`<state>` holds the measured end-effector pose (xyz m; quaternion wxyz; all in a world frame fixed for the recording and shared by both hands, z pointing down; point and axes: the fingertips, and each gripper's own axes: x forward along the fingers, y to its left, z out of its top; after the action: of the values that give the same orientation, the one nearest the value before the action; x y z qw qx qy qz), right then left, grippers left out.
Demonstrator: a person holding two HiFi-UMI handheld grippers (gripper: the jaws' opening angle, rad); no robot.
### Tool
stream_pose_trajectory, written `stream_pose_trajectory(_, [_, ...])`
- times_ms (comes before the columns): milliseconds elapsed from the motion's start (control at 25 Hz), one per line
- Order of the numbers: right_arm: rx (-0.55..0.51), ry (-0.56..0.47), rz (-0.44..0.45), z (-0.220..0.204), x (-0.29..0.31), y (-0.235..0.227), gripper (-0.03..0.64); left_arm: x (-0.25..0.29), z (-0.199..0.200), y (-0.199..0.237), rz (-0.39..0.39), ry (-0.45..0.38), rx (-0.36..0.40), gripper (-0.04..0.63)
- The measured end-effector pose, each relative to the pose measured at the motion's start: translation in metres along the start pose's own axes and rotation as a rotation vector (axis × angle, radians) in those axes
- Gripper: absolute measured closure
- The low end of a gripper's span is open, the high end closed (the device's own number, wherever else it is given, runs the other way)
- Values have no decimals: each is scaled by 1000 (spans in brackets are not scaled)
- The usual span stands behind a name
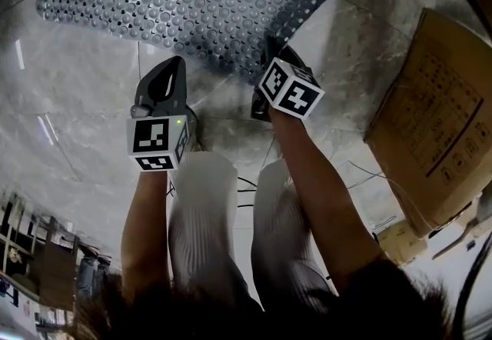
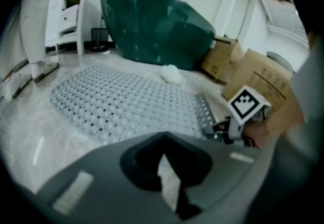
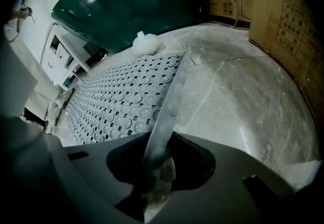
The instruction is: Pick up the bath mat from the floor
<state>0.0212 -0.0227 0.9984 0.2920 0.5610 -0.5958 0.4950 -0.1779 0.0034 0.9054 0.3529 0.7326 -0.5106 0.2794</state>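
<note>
Bath mat (image 1: 184, 0) lies on the marble floor (image 1: 77, 123) before a dark green tub (image 2: 152, 20), with a white lump (image 2: 171, 73) at its far edge. Right tongs (image 3: 158, 164) pinch the mat's near corner, whose edge stands up between them. Left tongs (image 2: 167, 180), narrowly parted and holding nothing, point down just beside the mat's near edge. Cardboard boxes (image 1: 438, 123) crowd the right side.

We find the grey studded rubber bath mat (image 1: 184, 0) flat on the marble floor (image 1: 77, 115). Behind it is the dark green oval bathtub (image 2: 152, 20), with a small white lump (image 2: 171, 73) between them. A white drawer cabinet (image 2: 68, 20) stands left of the tub, and a brown cardboard box (image 1: 434, 123) lies right of the mat. The left claw (image 1: 175, 63) is at the mat's near edge. The right claw (image 3: 157, 162) has the mat's near right corner between its jaws.
</note>
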Motion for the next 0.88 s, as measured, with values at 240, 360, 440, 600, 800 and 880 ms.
stream_pose_trajectory(240, [41,-10,-15,3,-5,0,573,-6,0,-3,8,9,-4,589])
stream_pose_trajectory(360, [58,-13,-3,6,-13,5,584,-14,5,-6,14,13,-9,589])
stream_pose_trajectory(440, [55,-15,-1,11,-21,10,589,-22,12,-7,18,9,-15,589])
stream_pose_trajectory(600, [37,-19,17,24,-44,28,594,-41,31,-5,35,3,-25,589])
stream_pose_trajectory(800, [1,-30,72,45,-86,56,598,-74,64,-10,60,-6,-31,588])
stream_pose_trajectory(880, [-21,-27,95,54,-102,70,598,-87,77,-12,66,-9,-24,589])
